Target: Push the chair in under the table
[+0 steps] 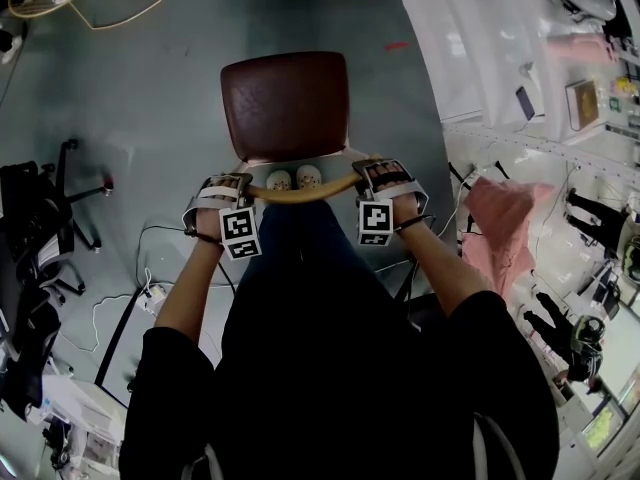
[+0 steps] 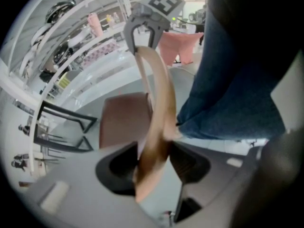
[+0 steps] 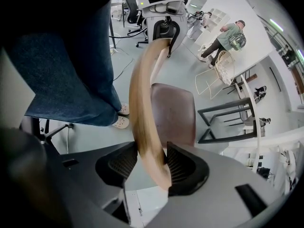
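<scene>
The chair (image 1: pixel 285 103) stands on the open grey floor (image 1: pixel 150 98), beside the edge of the white table (image 1: pixel 450 48) and not under it. Its curved wooden backrest (image 1: pixel 300 193) is clamped at one end by the left gripper (image 1: pixel 226 183) and at the other by the right gripper (image 1: pixel 386 173), with the pads pressed on the wood.

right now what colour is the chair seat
Dark reddish-brown seat, clearest in the head view.
</scene>
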{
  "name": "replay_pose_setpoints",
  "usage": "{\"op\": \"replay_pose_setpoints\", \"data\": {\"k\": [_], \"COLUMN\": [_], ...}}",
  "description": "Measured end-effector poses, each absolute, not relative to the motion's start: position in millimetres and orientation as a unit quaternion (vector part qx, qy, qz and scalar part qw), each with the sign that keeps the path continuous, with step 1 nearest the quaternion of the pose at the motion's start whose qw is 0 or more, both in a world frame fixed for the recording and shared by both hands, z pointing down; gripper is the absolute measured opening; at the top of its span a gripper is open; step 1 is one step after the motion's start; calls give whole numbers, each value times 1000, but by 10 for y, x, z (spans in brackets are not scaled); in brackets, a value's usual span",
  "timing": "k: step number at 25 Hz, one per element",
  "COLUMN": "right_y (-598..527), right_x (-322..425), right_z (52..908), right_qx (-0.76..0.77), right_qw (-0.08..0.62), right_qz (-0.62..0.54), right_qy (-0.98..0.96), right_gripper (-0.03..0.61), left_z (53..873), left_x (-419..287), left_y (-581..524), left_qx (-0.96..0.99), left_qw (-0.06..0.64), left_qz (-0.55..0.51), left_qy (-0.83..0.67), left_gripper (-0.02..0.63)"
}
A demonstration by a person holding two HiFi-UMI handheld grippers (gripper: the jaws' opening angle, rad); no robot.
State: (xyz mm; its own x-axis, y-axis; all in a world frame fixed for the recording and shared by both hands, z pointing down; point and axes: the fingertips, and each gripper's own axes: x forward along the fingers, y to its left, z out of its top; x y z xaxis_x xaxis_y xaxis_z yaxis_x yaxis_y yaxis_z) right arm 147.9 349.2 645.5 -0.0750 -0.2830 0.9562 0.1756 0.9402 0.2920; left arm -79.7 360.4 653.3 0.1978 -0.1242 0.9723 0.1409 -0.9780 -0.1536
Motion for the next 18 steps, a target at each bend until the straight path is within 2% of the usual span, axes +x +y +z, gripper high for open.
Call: {"op": "replay_pose_setpoints", "data": {"k": [18], "right_y": [2648], "right_x": [1304], "right_z": [6497], "right_qx": [75], "right_qw": [703], "right_qz": [-157], "right_qy": [-690], "right_gripper": [196], "left_z": [6588], "left_x": [-991], "left_y": [2725], "left_qx": [-757], "left_qw": [108], "left_qz": [-643], "left_qy": [33], "left_gripper": [219]}}
